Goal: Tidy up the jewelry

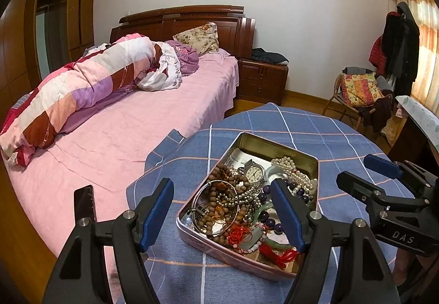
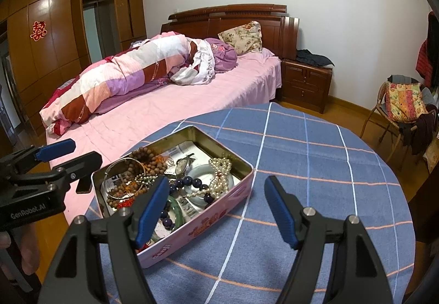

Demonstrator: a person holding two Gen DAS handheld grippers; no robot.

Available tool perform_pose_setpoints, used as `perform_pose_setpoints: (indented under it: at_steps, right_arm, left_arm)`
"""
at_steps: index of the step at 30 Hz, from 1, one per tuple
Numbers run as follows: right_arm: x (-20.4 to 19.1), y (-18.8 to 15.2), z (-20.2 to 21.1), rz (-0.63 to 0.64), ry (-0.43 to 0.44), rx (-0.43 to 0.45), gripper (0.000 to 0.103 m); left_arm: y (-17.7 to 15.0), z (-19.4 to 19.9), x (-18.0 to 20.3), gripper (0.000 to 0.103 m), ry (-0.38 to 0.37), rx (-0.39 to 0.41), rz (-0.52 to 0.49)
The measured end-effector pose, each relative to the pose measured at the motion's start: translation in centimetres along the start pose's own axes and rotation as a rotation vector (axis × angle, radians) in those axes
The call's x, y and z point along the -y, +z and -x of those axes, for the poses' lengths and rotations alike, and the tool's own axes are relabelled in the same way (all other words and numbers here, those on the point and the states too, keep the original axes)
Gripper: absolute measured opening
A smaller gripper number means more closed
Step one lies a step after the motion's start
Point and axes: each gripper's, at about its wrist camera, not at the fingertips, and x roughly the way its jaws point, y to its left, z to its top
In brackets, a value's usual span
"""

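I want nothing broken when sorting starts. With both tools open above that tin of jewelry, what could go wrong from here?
1. The pearl strand, wooden beads and bangle lie tangled in the tin, so lifting one may drag others out.
2. The tin sits near the table edge by the bed; a snagged pull might slide it off.
3. The watch lies among beads and could get scratched.

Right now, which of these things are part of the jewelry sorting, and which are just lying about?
Job: tin, watch, pearls, wooden beads, bangle, purple beads, both hand-held grippers, open (left, right).

Lying about: phone, quilt, pillow, chair cushion.
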Motion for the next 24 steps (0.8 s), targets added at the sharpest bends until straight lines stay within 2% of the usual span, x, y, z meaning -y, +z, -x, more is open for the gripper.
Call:
perform_pose_setpoints:
  at_steps: [24]
  right_arm:
    - [0.25, -0.09, -0.01, -0.001, -0.001, -0.001, 0.075]
  left_arm:
    - [-0.13, -0.41, -0.16, 0.073, -0.009, -0.019, -0.002]
